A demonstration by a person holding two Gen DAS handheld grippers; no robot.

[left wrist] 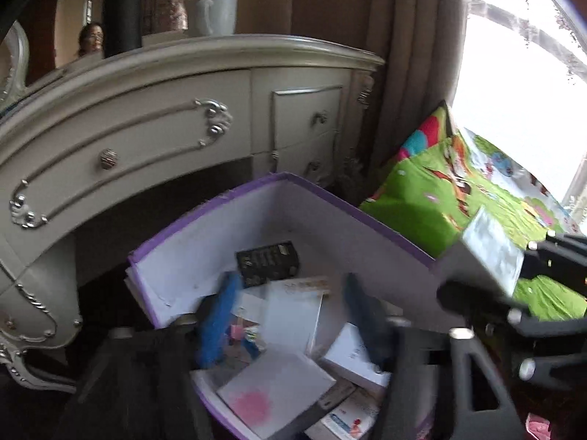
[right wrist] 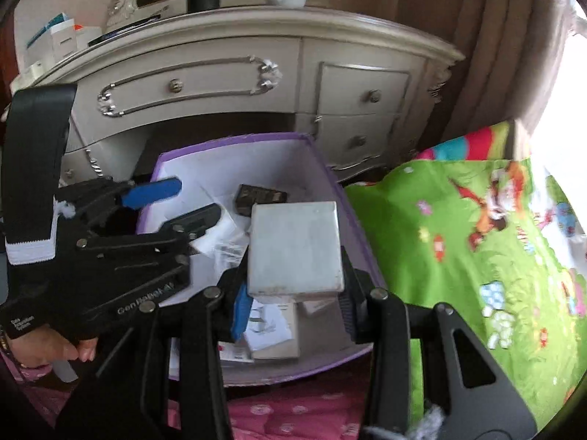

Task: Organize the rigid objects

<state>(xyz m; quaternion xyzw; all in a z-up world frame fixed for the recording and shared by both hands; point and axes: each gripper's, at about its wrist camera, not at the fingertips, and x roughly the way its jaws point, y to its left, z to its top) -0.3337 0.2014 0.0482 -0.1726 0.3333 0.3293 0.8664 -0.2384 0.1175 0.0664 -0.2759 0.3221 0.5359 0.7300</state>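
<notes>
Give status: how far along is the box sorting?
Done: several small boxes already lie in the purple bin. In hand: right tool grips a grey box over the bin; left tool is open, empty. Left: white boxes remain on the dresser.

Purple-rimmed storage box [right wrist: 341,198], open at the top, white inside, standing in front of a cream dresser; grey square box [right wrist: 295,247], flat-faced, clamped between the pads of the right hand-held gripper [right wrist: 293,308] above the storage box; black carton [left wrist: 267,263] lying flat near the far inner wall; white cartons [left wrist: 291,315] heaped at mixed angles on the floor of the storage box; white carton with a pink blot [left wrist: 273,390] lying tilted nearest the camera.
</notes>
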